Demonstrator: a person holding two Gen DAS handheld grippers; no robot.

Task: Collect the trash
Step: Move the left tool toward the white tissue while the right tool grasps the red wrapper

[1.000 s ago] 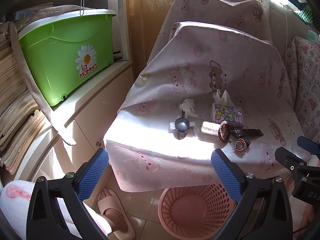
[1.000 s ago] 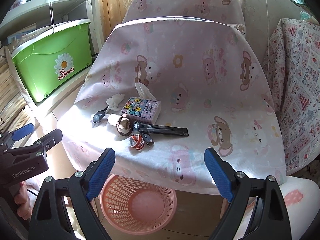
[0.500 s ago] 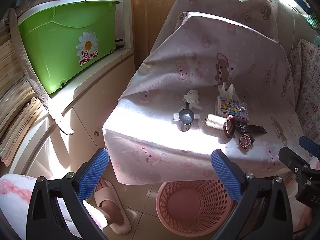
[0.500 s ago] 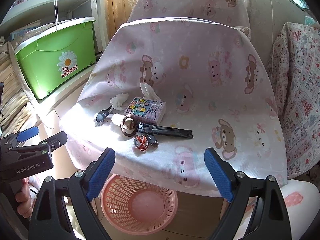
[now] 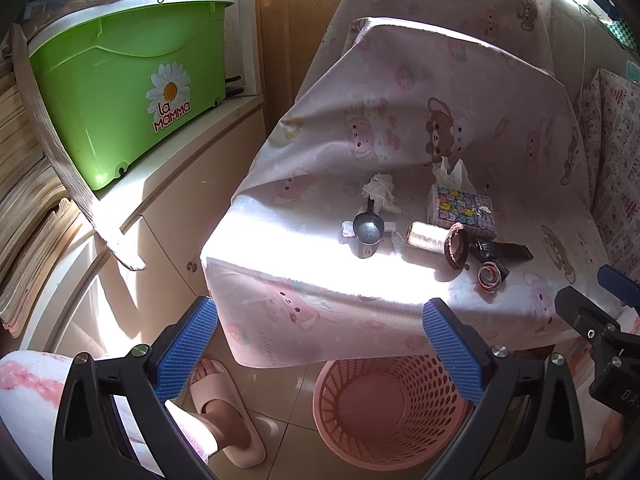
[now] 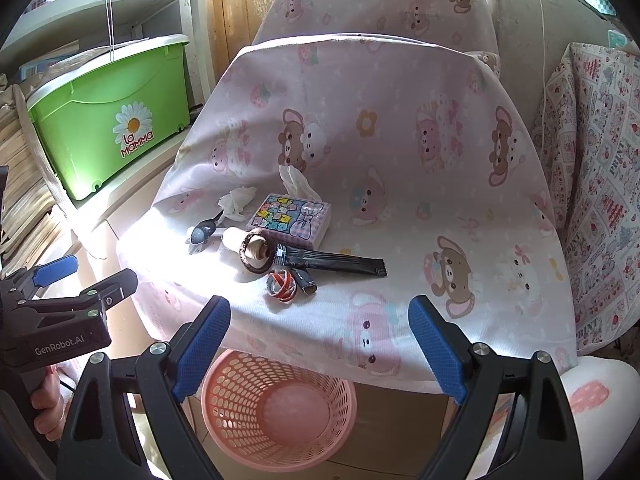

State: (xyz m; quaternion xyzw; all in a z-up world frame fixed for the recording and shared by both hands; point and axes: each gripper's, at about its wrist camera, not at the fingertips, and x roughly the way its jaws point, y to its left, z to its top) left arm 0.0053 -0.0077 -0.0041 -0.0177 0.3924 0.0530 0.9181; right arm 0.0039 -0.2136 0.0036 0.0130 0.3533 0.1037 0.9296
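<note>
Over the last second both grippers drew back and rose a little, so the cloth-covered seat (image 6: 400, 240) sat farther off and lower in each view than 1 second earlier, while nothing on it had shifted. The left gripper (image 5: 320, 344) and the right gripper (image 6: 320, 344) both stood wide open and held nothing. The crumpled tissue (image 6: 236, 202) lay by the metal scoop (image 6: 202, 234) and the black wrapper (image 6: 332, 266) beside the tissue pack (image 6: 290, 220), with the pink wastebasket (image 6: 280, 408) waiting on the floor just below the seat's front edge, so I judged collecting had not begun.
</note>
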